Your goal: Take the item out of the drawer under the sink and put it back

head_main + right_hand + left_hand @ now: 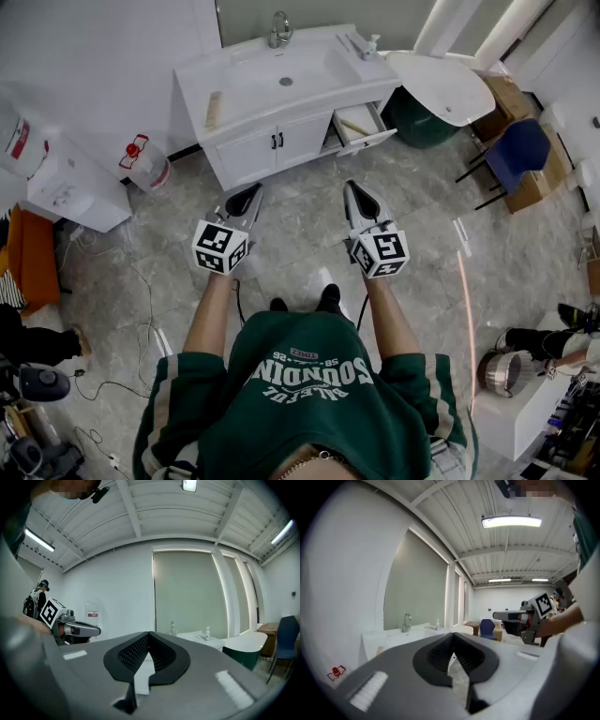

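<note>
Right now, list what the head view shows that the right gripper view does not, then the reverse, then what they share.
Head view only: the open drawer beside the cabinet doors, with a pale item inside. Right gripper view only: the ceiling light and the grey window blind. Both: the faucet, the blue chair, the left gripper, and the right gripper, its tongs shut.

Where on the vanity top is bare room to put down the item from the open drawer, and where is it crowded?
Bare: the vanity top between the sink basin and the pale strip at its left end, and its front edge. Crowded: the right end, above the open drawer, with a soap bottle.
</note>
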Demonstrator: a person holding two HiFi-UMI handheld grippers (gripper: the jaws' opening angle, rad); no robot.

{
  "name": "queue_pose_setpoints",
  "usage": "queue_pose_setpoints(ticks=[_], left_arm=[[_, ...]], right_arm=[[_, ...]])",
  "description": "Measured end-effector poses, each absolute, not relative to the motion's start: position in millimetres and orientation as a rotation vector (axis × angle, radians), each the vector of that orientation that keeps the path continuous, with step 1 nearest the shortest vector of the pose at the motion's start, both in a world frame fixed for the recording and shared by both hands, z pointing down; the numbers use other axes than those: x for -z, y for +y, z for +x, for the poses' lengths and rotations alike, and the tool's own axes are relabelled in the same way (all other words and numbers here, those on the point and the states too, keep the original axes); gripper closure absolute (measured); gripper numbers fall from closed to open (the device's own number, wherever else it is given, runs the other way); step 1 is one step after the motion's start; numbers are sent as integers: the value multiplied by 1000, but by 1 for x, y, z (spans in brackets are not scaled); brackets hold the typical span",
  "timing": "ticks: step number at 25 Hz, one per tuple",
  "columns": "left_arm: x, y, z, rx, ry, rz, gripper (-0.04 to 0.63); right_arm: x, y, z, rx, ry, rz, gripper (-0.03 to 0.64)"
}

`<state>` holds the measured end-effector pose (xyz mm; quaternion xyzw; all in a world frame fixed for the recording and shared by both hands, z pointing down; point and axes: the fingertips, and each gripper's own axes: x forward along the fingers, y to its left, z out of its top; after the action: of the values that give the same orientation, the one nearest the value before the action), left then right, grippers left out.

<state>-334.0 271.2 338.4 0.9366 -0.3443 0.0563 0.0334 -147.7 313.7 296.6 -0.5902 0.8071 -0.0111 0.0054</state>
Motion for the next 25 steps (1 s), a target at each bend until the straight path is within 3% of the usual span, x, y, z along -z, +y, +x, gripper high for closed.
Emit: queue_pose_setpoints(ticks=[25], left_arm=[[-356,257,-320,-178,-932,2896,545]], right_arm=[[-315,324,-136,113,2458,-1989,615]])
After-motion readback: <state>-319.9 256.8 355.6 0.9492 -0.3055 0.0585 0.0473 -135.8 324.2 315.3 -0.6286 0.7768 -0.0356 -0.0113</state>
